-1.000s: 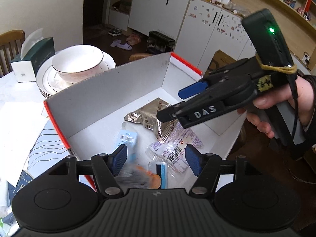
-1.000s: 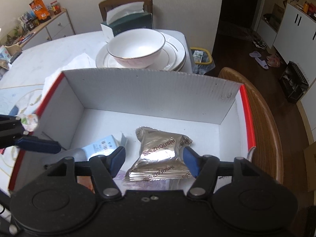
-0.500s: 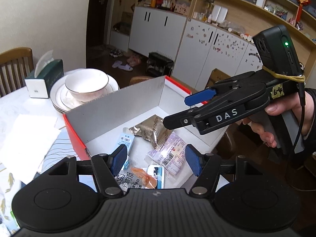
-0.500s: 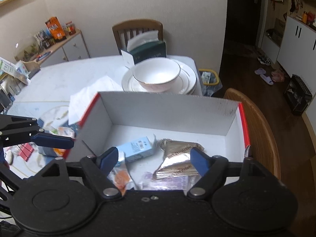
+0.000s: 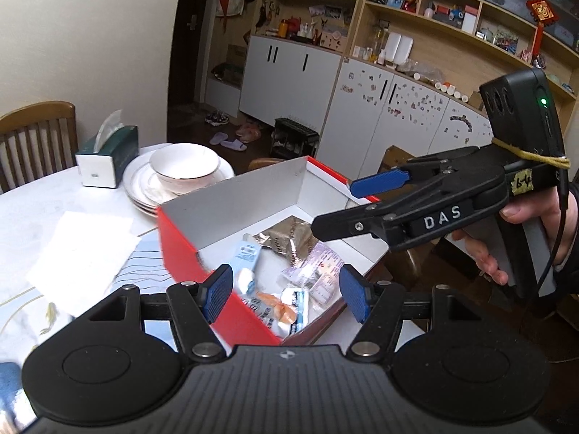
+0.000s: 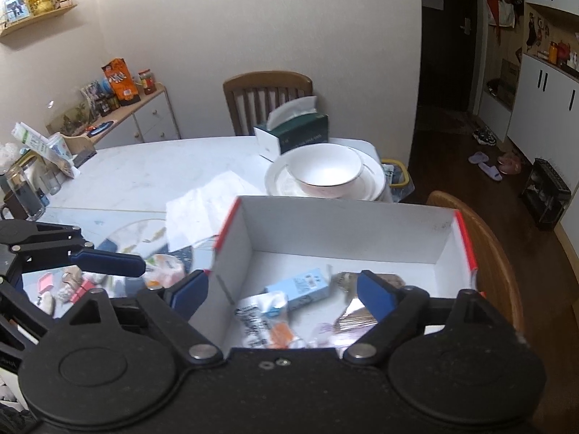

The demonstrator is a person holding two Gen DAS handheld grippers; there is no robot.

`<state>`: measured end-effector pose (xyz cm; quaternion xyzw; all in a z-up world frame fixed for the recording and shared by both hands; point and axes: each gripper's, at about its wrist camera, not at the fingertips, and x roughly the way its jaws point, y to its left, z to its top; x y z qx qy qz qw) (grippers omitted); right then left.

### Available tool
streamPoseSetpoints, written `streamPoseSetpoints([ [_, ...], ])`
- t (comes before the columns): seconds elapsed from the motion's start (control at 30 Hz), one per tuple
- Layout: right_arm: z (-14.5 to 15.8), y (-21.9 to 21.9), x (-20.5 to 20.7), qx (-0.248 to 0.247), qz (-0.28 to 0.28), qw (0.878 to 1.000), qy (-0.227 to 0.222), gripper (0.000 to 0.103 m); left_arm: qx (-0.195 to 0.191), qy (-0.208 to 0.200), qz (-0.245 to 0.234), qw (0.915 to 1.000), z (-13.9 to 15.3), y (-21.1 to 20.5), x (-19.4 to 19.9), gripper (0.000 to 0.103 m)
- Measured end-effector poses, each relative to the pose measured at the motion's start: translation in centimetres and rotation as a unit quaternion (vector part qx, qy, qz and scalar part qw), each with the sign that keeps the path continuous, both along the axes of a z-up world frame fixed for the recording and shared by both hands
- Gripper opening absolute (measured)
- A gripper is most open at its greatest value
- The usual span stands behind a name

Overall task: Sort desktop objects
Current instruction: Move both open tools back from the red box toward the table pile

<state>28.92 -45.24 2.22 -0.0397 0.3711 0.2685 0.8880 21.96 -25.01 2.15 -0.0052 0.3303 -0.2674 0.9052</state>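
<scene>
In the middle of both wrist views sits the red-edged white box [image 5: 231, 200], open at the top, on the pale table [image 6: 152, 173]. Inside it lie a light blue carton [image 6: 300, 285], a gold foil snack pouch [image 5: 286, 235], a clear packet with a printed label [image 5: 318, 271] and a white wrapper with an orange picture [image 5: 278, 305], all loose on the box floor and partly overlapping.

At the bottom of the left wrist view, your left gripper [image 5: 286, 291] hangs above the near corner of the box; its jaws are opening and nothing is between the blue pads. At the bottom of the right wrist view, your right gripper [image 6: 282, 291] hangs over the box with its jaws opening wide, also empty. In the left view it juts in from the right edge, gripped by your hand [image 5: 521, 231].

Beyond the box, toward the top of the frame, a white bowl [image 6: 325, 171] rests on stacked plates [image 6: 376, 181], with a green tissue box [image 6: 296, 135] just behind. At the lower left of the right view, more small packets [image 6: 163, 267] lie on the table outside the box, too blurred to name.
</scene>
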Motion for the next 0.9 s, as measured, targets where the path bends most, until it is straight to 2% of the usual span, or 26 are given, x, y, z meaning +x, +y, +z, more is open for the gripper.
streamPoseSetpoints([
  [0.07, 0.1, 0.7, -0.7, 0.004, 0.001, 1.0, -0.003, 0.092, 0.0, -0.005, 0.004, 1.0, 0.2, 0.9, -0.7, 0.074],
  [0.23, 0.3, 2.6, -2.5, 0.015, 0.001, 1.0, -0.01, 0.094, -0.004, -0.012, 0.015, 0.9998, 0.7, 3.7, -2.1, 0.075],
  [0.37, 0.4, 4.4, -3.9, 0.018, 0.003, 1.0, -0.015, 0.095, -0.003, -0.02, 0.026, 0.9995, 0.7, 5.8, -3.4, 0.08],
  [0.67, -0.3, 9.0, -6.8, 0.017, 0.009, 0.999, -0.025, 0.095, 0.001, -0.017, 0.039, 0.9991, 0.1, 10.3, -5.9, 0.083],
  [0.77, -0.6, 10.6, -7.7, 0.013, 0.011, 1.0, -0.026, 0.095, 0.004, -0.014, 0.049, 0.9987, -0.4, 12.0, -6.5, 0.091],
  [0.87, -0.9, 12.0, -8.4, 0.011, 0.013, 0.999, -0.028, 0.095, 0.003, -0.011, 0.055, 0.9984, -0.9, 13.6, -7.4, 0.103],
  [0.9, -1.0, 12.4, -8.7, 0.01, 0.013, 0.999, -0.027, 0.095, 0.004, -0.013, 0.058, 0.9982, -1.0, 14.2, -7.7, 0.103],
])
